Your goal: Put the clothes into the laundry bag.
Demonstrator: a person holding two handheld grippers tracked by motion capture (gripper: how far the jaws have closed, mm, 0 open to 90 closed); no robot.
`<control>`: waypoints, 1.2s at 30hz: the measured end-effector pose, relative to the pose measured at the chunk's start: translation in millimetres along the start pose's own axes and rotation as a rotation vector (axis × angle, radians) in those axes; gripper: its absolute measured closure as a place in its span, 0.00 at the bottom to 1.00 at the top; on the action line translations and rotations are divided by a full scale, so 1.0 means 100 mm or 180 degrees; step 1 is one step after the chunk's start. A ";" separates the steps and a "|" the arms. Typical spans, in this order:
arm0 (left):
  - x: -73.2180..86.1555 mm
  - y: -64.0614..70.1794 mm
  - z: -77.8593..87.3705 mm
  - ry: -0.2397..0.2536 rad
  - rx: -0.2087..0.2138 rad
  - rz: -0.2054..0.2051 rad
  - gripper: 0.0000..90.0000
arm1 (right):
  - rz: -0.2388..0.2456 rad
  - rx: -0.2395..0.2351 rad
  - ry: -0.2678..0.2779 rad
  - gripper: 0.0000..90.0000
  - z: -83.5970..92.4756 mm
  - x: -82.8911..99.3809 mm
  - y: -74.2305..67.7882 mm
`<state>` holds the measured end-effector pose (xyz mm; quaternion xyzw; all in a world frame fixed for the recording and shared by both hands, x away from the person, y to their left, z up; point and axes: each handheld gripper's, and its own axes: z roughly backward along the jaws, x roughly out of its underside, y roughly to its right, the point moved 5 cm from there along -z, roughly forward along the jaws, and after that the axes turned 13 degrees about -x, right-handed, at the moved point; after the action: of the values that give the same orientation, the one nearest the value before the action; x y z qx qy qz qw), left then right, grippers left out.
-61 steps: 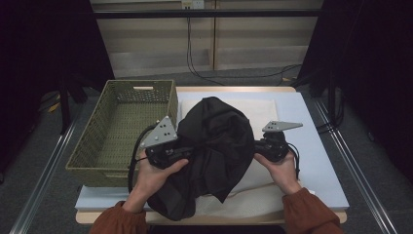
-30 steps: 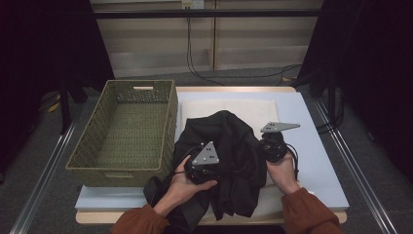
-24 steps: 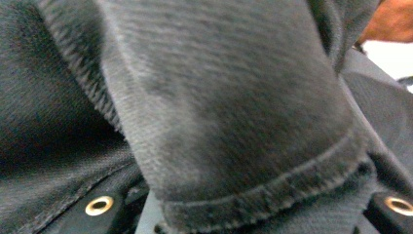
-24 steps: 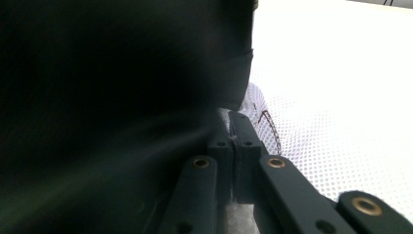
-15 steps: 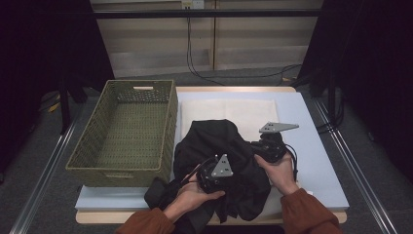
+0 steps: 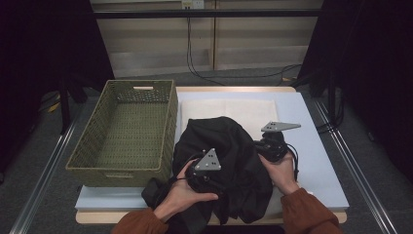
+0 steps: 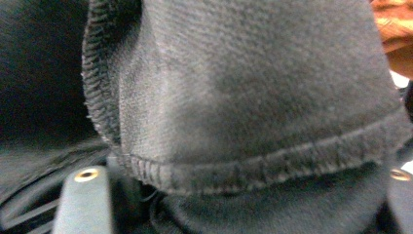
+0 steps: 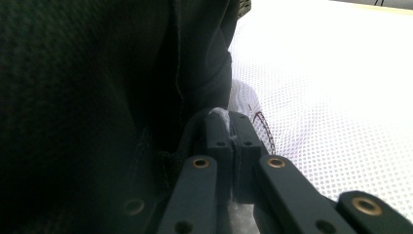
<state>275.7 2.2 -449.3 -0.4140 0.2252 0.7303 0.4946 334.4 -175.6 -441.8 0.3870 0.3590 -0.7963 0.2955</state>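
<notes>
Item: black garment [image 6: 229,161], bunched heap on white cloth [image 6: 229,108], near-middle of table [image 6: 316,146], one end hanging off near edge.

Hold, right: my right gripper [image 8: 229,127] pinched tight on thin pale fold at garment's right edge.

Hold, left: my left gripper [image 6: 204,178] on heap's left side; jaws just been opening, hemmed fabric [image 7: 253,161] lying loose between them, not pressed.

Step, judged: mid-fold, left letting go.

Next: draw left clear, re-grip another edge. Wicker basket [image 6: 129,131] beside, likely destination.
</notes>
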 end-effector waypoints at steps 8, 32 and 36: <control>-0.19 -0.10 0.35 0.0187 -0.0148 0.0020 0.23 | -0.0030 0.0002 0.0016 0.99 0.00 0.00 0.01; -0.09 -0.74 -0.28 -0.0239 -0.0517 0.0337 0.01 | 0.0008 0.0002 -0.0039 0.99 -0.01 0.02 0.01; 0.01 -0.63 -0.35 -0.0373 -0.0221 0.0216 0.20 | 0.0012 0.0008 -0.0057 0.99 -0.03 0.02 0.00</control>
<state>346.1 3.2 -464.4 -0.3796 0.1842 0.7770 0.4672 334.4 -173.5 -444.7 0.3809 0.3546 -0.7996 0.2997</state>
